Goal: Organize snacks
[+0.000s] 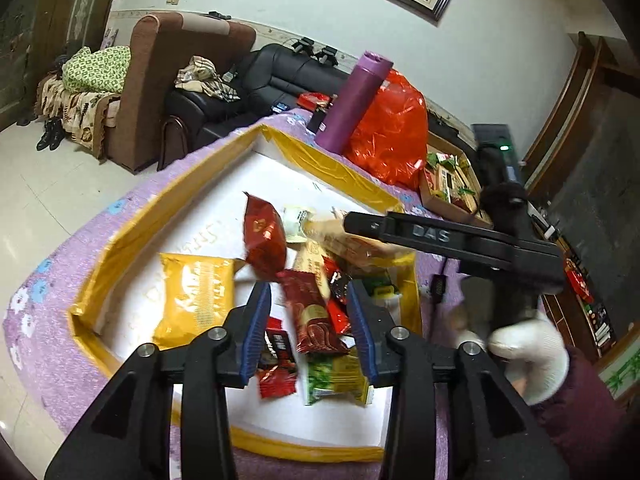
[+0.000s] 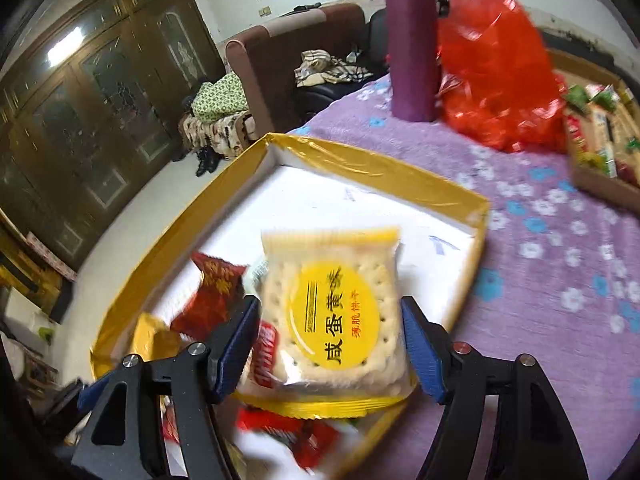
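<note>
A white tray with a yellow taped rim (image 1: pixel 320 160) (image 2: pixel 360 160) holds a pile of wrapped snacks. My left gripper (image 1: pixel 309 332) hovers over the pile. A dark red snack bar (image 1: pixel 312 320) lies between its blue pads without being pressed, so it is open. A yellow packet (image 1: pixel 196 296), a dark red pouch (image 1: pixel 264 240) and a green packet (image 1: pixel 336 376) lie around it. My right gripper (image 2: pixel 330 348) is shut on a cracker packet (image 2: pixel 332 304) with a round yellow label, held above the tray. One of its black fingers (image 1: pixel 400 230) reaches in from the right.
A purple bottle (image 1: pixel 356 104) (image 2: pixel 412 40) and a red plastic bag (image 1: pixel 392 128) (image 2: pixel 496 68) stand behind the tray on a purple flowered cloth (image 2: pixel 540 260). A cardboard box of snacks (image 1: pixel 448 184) (image 2: pixel 600 136) sits at the right. A white-gloved hand (image 1: pixel 528 352) holds the right gripper.
</note>
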Action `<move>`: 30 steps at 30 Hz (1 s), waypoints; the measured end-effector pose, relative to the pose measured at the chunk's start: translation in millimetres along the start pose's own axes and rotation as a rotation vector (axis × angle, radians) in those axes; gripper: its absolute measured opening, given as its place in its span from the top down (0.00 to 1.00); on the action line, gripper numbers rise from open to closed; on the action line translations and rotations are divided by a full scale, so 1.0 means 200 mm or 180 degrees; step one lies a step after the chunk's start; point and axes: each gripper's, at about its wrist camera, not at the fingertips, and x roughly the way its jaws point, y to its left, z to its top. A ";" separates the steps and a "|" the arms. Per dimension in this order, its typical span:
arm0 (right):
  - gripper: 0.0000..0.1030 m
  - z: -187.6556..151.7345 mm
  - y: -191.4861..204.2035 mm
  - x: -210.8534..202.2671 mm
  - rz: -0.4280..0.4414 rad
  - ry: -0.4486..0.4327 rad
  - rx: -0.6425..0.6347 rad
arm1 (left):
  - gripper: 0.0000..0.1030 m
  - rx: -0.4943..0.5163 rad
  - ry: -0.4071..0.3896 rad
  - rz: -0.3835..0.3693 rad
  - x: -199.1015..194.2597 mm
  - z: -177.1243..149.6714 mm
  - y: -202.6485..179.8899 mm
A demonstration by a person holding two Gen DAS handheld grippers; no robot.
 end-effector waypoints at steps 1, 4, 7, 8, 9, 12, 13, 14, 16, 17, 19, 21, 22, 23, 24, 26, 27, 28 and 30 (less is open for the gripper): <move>0.30 0.01 0.01 0.00 0.0027 -0.0026 0.0011 | 0.57 0.0003 -0.0012 0.0005 -0.01 0.01 0.00; 0.31 0.01 0.01 -0.05 0.0058 -0.0127 0.0029 | 0.53 0.0051 -0.0067 0.0025 -0.04 0.01 -0.02; 0.31 -0.03 -0.01 -0.15 0.0061 -0.0235 0.0008 | 0.49 0.0115 -0.0108 0.0005 -0.06 0.00 -0.06; 0.31 -0.05 -0.02 -0.19 0.0037 -0.0270 -0.0004 | 0.48 0.0140 -0.0112 -0.0002 -0.06 0.00 -0.09; 0.31 -0.07 -0.02 -0.22 0.0033 -0.0285 -0.0013 | 0.47 0.0174 -0.0102 -0.0007 -0.06 -0.01 -0.12; 0.31 -0.17 -0.08 -0.33 0.0020 -0.0311 -0.0040 | 0.42 0.0277 -0.0085 0.0023 -0.08 -0.03 -0.20; 0.31 -0.21 -0.10 -0.37 0.0027 -0.0318 -0.0045 | 0.35 0.0319 -0.0074 0.0065 -0.08 -0.05 -0.24; 0.31 -0.27 -0.13 -0.42 0.0027 -0.0329 -0.0043 | 0.28 0.0366 -0.0068 0.0115 -0.09 -0.06 -0.27; 0.31 -0.35 -0.19 -0.50 0.0000 -0.0343 -0.0038 | 0.25 0.0516 -0.0070 0.0246 -0.09 -0.10 -0.37; 0.30 -0.41 -0.23 -0.55 -0.0030 -0.0350 -0.0036 | 0.25 0.0584 -0.0071 0.0280 -0.10 -0.12 -0.41; 0.30 -0.51 -0.29 -0.63 -0.0102 -0.0366 -0.0040 | 0.25 0.0689 -0.0055 0.0302 -0.10 -0.15 -0.48; 0.30 -0.59 -0.34 -0.69 -0.0218 -0.0381 -0.0044 | 0.25 0.0757 -0.0028 0.0331 -0.09 -0.17 -0.55; 0.29 -0.63 -0.36 -0.72 -0.0264 -0.0391 -0.0040 | 0.25 0.0813 -0.0023 0.0389 -0.08 -0.18 -0.58; 0.29 -0.68 -0.39 -0.75 -0.0305 -0.0399 -0.0024 | 0.25 0.0870 -0.0032 0.0456 -0.08 -0.19 -0.61; 0.28 -0.70 -0.41 -0.78 -0.0326 -0.0406 -0.0002 | 0.25 0.0950 -0.0055 0.0556 -0.08 -0.21 -0.65; 0.28 -0.76 -0.45 -0.81 -0.0351 -0.0415 0.0050 | 0.25 0.1050 -0.0087 0.0679 -0.09 -0.23 -0.69; 0.27 -0.77 -0.46 -0.82 -0.0349 -0.0416 0.0066 | 0.25 0.1105 -0.0098 0.0738 -0.09 -0.23 -0.72; 0.27 -0.78 -0.47 -0.82 -0.0339 -0.0418 0.0087 | 0.25 0.1134 -0.0099 0.0766 -0.09 -0.24 -0.73; 0.27 -0.81 -0.49 -0.82 -0.0311 -0.0407 0.0128 | 0.25 0.1175 -0.0091 0.0804 -0.10 -0.25 -0.75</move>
